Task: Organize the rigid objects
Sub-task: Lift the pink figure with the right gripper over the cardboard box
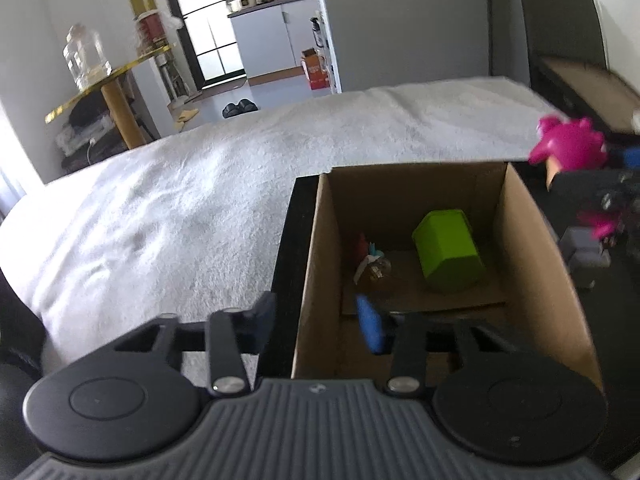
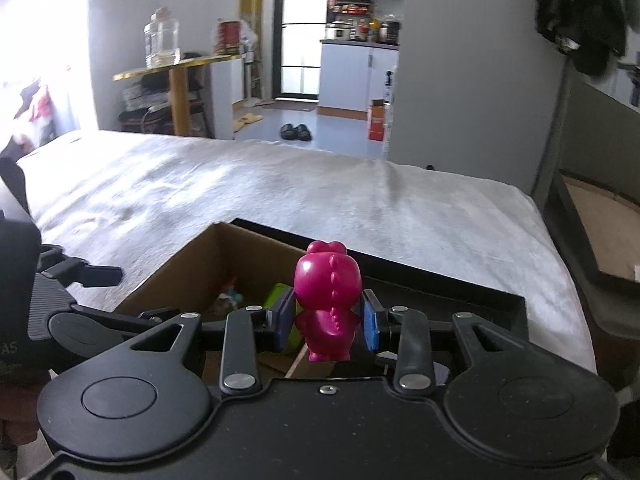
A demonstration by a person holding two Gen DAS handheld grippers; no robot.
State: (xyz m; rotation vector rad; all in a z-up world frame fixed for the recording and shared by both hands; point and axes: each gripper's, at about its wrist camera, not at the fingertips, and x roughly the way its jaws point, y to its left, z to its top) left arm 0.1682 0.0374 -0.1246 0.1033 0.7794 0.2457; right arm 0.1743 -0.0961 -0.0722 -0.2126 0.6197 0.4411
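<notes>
Closest to me, the right tongs (image 2: 329,322) are pinching a glossy magenta toy figure (image 2: 328,300) around its belly, blue pads (image 2: 370,326) pressed in on both sides, so it stands upright with its round head poking up above them. Holding it low on the body like that probably keeps it from tipping on the way over. It's smooth hard plastic with little bumps down the back, kind of a chubby dino thing. It's hovering right at the near edge of the open cardboard box (image 1: 532,240), which looks like the drop spot. The left tongs (image 1: 320,320) are spread with nothing between them, straddling the box's left wall, maybe to steady it. Down inside the box there's already a lime green container (image 1: 448,250) lying tilted and some small mixed trinkets (image 1: 370,262) I can't make out. Beyond the box it's just the bed (image 2: 360,208) with its white blanket.
</notes>
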